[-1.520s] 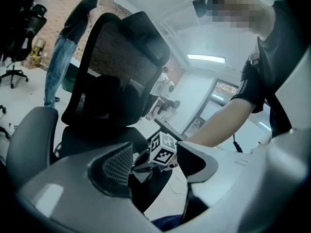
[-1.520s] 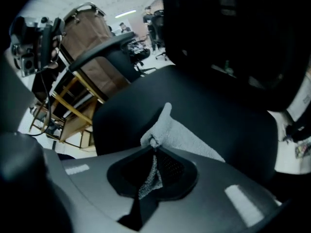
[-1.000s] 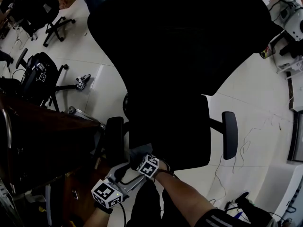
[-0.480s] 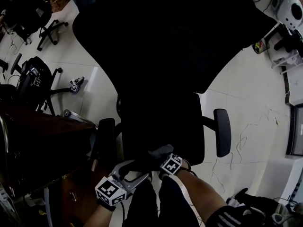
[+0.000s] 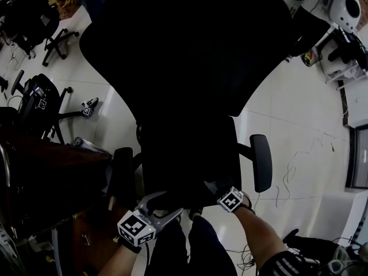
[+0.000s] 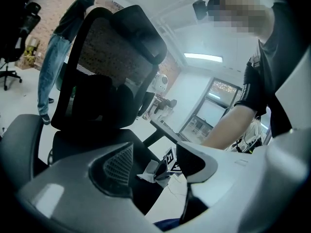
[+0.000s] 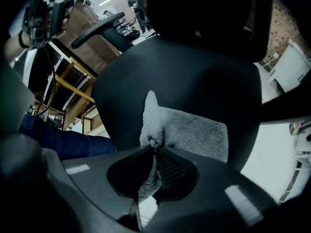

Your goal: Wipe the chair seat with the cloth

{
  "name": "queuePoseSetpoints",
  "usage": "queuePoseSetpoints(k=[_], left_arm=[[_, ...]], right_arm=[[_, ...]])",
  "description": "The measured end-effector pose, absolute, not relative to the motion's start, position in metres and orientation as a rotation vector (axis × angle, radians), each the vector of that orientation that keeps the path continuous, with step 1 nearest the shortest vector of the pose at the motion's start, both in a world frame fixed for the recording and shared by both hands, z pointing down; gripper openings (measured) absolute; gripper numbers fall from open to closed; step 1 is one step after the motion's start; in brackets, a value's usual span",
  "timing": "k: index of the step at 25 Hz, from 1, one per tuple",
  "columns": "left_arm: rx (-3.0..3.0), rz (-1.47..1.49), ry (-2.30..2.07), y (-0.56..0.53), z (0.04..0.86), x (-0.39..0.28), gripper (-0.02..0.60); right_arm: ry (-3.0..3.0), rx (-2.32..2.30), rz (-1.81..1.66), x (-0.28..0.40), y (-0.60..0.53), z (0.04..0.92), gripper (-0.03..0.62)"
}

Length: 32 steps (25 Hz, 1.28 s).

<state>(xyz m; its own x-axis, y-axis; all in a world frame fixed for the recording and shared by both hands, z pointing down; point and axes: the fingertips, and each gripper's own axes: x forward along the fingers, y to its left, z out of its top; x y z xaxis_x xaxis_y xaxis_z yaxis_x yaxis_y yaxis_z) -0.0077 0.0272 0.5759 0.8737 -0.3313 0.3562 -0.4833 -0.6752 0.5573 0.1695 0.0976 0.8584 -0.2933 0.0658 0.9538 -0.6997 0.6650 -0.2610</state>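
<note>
The black office chair's seat (image 5: 190, 154) lies under its tall backrest (image 5: 190, 45). At the seat's front right edge, my right gripper (image 5: 215, 187) is shut on a grey cloth (image 5: 208, 185). In the right gripper view the cloth (image 7: 194, 130) lies flat on the seat (image 7: 184, 76), one corner pinched in the gripper (image 7: 154, 147). My left gripper (image 5: 164, 203) hovers at the seat's front left, open and holding nothing. The left gripper view looks between its parted jaws (image 6: 153, 154) at the cloth (image 6: 147, 171) and the seat (image 6: 97, 140).
Armrests (image 5: 261, 163) (image 5: 122, 171) flank the seat. A dark wooden desk (image 5: 52, 171) stands close on the left, with other chairs (image 5: 37, 96) behind it. Cables (image 5: 293, 171) trail over the white floor on the right. A person (image 6: 58, 57) stands beyond the chair.
My right gripper has dragged the cloth to the right along the seat's front edge. The left gripper has stayed near the front left corner.
</note>
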Motion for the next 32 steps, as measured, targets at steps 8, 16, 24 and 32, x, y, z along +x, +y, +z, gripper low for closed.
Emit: queuePoseSetpoints(k=[8, 16, 24, 32], left_arm=[[2.356, 0.295, -0.558, 0.032, 0.567, 0.003, 0.297], [2.465, 0.277, -0.52, 0.026, 0.498, -0.007, 0.304], [2.602, 0.205, -0.542, 0.063, 0.392, -0.038, 0.316], [2.719, 0.078, -0.624, 0.157, 0.296, -0.033, 0.313]], right_arm=[[-1.817, 0.642, 0.93, 0.158, 0.082, 0.83, 0.023], [-2.22, 0.825, 0.799, 0.104, 0.025, 0.662, 0.024], [-2.597, 0.93, 0.634, 0.051, 0.057, 0.441, 0.023], [-2.91, 0.992, 0.466, 0.055, 0.168, 0.28, 0.025]])
